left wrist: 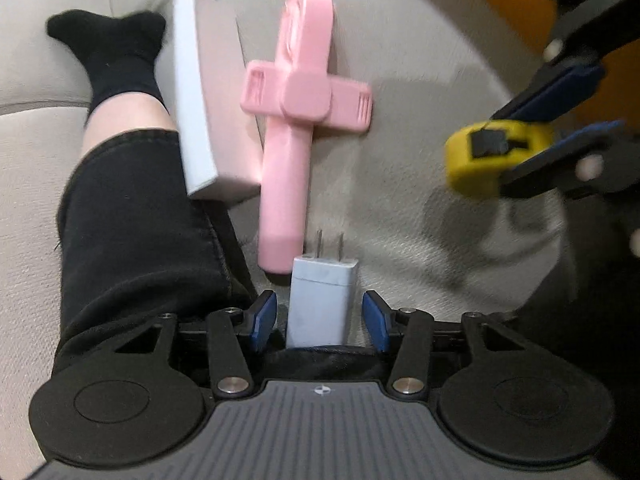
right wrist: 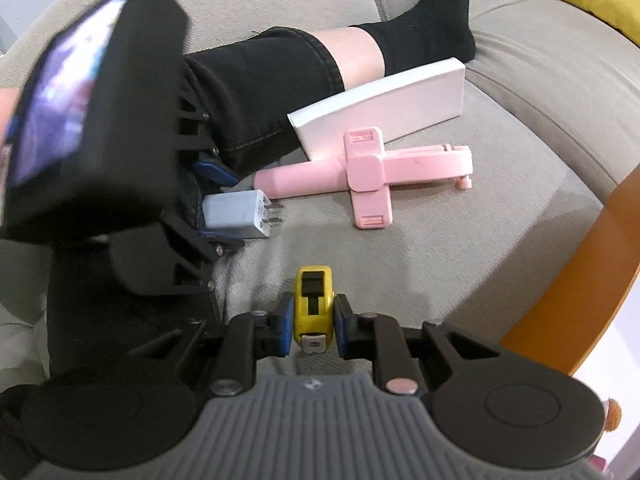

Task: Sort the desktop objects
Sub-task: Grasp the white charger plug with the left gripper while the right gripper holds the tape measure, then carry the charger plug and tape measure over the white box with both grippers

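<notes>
Left tongs (left wrist: 319, 320) open around charger (left wrist: 320, 300), right tongs (right wrist: 310, 325) clamping tape measure (right wrist: 313, 304)

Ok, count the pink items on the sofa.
1: a pink selfie stick lying on the cushion, beside the white box, past the wall charger's prongs. Others may be hidden.

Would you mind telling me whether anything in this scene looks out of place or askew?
The white box is askew: it leans tilted against the person's leg rather than lying flat on the sofa cushion. The pink selfie stick lies right in front of it, its clamp turned crosswise. Nothing looks spilled or damaged.
</notes>
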### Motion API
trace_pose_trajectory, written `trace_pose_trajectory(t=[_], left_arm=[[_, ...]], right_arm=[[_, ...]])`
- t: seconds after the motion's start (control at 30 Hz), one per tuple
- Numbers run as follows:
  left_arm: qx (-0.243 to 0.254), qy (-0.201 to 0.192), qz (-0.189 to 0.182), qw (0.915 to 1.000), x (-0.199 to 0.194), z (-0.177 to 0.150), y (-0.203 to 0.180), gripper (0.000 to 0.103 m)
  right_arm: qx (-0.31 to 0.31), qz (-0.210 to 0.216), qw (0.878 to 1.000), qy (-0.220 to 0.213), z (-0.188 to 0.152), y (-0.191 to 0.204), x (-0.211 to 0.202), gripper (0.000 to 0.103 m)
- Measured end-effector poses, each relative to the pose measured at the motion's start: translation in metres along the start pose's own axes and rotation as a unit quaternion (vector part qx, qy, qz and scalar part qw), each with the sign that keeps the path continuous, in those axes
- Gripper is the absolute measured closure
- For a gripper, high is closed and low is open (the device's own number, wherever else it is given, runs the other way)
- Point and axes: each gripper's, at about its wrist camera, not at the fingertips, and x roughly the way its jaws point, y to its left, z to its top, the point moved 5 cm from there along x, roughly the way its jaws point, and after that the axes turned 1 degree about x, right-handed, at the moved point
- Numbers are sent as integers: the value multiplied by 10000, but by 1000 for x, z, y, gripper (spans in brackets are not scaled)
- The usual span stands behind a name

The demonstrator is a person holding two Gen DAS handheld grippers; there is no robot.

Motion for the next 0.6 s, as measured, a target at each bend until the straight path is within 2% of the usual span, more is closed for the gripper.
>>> trace_pose_trajectory(t=[0.17, 0.23, 0.4, 0.5, 0.6], left_arm=[[161, 64, 186, 9997, 8, -4, -5, 50], [123, -23, 195, 9997, 8, -8, -6, 57], [-128, -450, 184, 9987, 2, -19, -8, 60], [-606, -762, -159, 9951, -9, -26, -5, 61], [-1298, -1145, -793, 9817, -24, -28, 5, 61]], right_arm=[[47, 45, 10000, 17, -3, -1, 4, 81], [38, 48, 10000, 26, -5, -1, 4, 81], [65, 68, 10000, -20, -6, -1, 2, 81], [78, 68, 9999, -81, -6, -1, -2, 81], [118, 59, 9997, -225, -5, -1, -10, 82]])
